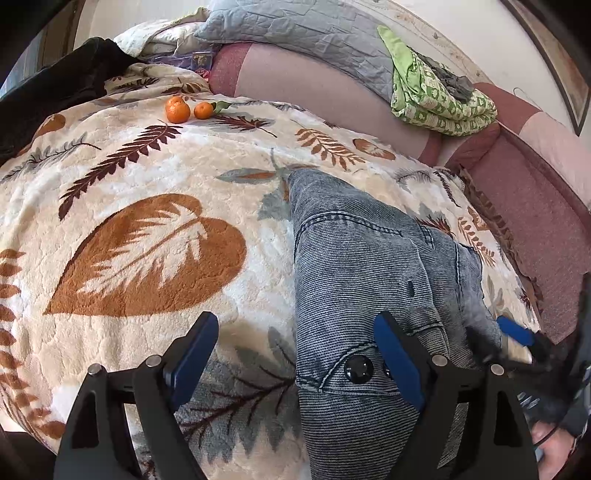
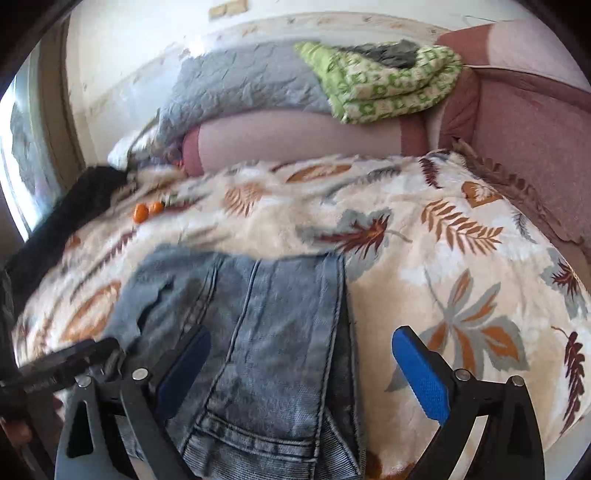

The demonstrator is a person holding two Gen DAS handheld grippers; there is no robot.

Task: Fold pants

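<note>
With the pants [image 1: 369, 258] lying folded on the blanket [image 1: 147, 184], both the left gripper [image 1: 295, 354] and the right gripper [image 2: 299, 369] are hovering wide and empty, so the next fold is probably calling for a fresh pinch at six o'clock.

A cream fleece blanket [image 1: 229, 155] printed with brown, rust and grey leaves covers the bed. Two small oranges [image 1: 177, 109] lie side by side on it near a black garment [image 1: 55, 85]. Behind, a folded green patterned cloth [image 1: 436, 96] rests against a grey quilted pillow [image 1: 295, 33] atop pink cushions [image 1: 314, 88].
</note>
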